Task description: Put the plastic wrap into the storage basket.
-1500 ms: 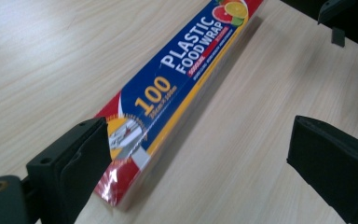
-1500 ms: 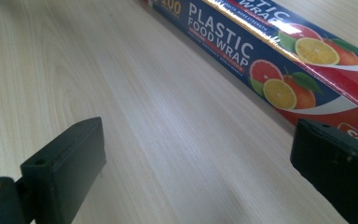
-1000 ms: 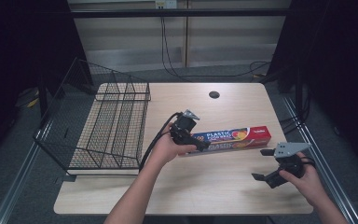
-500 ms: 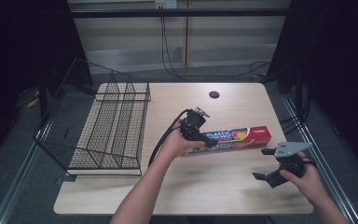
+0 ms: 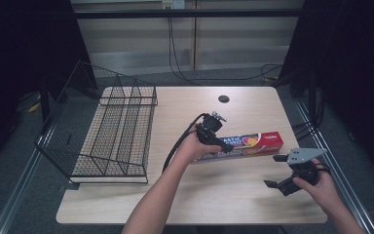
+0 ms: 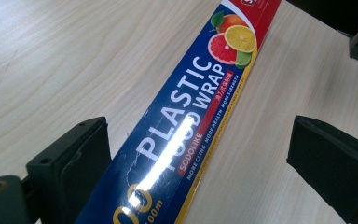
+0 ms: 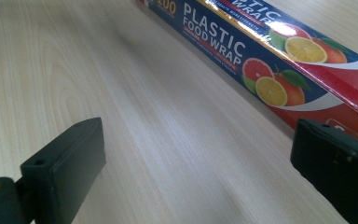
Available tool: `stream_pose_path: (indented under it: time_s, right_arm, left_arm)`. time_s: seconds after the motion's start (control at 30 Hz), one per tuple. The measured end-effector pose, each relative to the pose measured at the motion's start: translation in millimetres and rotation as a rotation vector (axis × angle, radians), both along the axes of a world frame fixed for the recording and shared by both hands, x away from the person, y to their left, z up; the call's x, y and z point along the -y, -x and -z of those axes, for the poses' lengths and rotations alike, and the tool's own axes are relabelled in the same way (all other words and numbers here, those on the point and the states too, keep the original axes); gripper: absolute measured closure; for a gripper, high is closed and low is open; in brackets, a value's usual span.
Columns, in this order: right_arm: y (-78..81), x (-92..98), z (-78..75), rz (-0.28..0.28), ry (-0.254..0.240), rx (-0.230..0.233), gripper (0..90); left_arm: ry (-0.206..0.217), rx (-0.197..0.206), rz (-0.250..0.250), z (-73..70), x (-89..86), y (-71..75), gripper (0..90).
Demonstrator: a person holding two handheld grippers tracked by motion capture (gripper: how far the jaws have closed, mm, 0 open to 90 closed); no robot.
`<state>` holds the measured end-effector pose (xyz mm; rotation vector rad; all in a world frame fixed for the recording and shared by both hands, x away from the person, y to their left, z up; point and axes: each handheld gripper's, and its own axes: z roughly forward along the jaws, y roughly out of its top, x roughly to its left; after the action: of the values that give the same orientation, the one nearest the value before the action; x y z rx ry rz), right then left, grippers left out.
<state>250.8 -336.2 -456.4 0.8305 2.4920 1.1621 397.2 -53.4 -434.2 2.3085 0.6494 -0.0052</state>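
Note:
A long blue and red plastic wrap box (image 5: pixel 255 143) lies flat on the wooden table (image 5: pixel 233 204), right of centre. My left gripper (image 5: pixel 220 142) hovers over the box's left part, pointing down at it. In the left gripper view the box (image 6: pixel 186 135) runs between the jaws of the left gripper (image 6: pixel 198 140), which stand wide and open; the left jaw is close to the box's edge and the right one is well apart. My right gripper (image 5: pixel 274 185) is held near the front right of the table, open, with bare wood between its jaws (image 7: pixel 196 140) and the box (image 7: pixel 261 56) ahead.
A black wire rack (image 5: pixel 112 131) stands on the left part of the table, partly over its edge. A small round hole (image 5: pixel 224 99) sits near the back edge. Cables trail on the floor behind the table.
My left hand has moved to the right along the box and slightly lower. The right hand and the box have stayed in place.

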Motion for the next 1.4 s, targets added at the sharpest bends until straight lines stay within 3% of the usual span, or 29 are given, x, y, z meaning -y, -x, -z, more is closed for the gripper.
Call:
stream_pose_path:
  time_s: [0.33,0.63,0.83,0.93,1.0,1.4]
  right_arm:
    - [0.2,-0.7,0.0,-0.004,-0.003,-0.001,2.8]
    - [-0.5,-0.4,0.1,-0.007,-0.006,0.001,2.8]
    - [-0.6,-0.2,-0.2,-0.005,-0.009,0.003,2.8]
    - [-0.5,-0.3,-0.3,-0.006,-0.01,0.002,2.8]
    - [-0.8,-0.3,-0.1,-0.008,-0.008,0.002,2.8]
    - [-0.9,-1.7,0.3,-0.018,-0.011,-0.003,2.8]
  left_arm:
    - [-0.025,-0.011,0.025,9.4,18.7,-4.8,5.6]
    - [-0.053,-0.003,0.036,17.1,25.3,-11.4,6.4]
    - [-0.076,-0.032,0.037,25.2,28.4,-13.6,7.0]
    - [-0.098,-0.018,0.031,26.8,28.9,-14.3,7.8]
    - [-0.093,-0.03,0.02,28.4,29.7,-14.3,9.1]
    - [-0.105,0.0,0.052,33.0,37.4,-13.9,18.6]
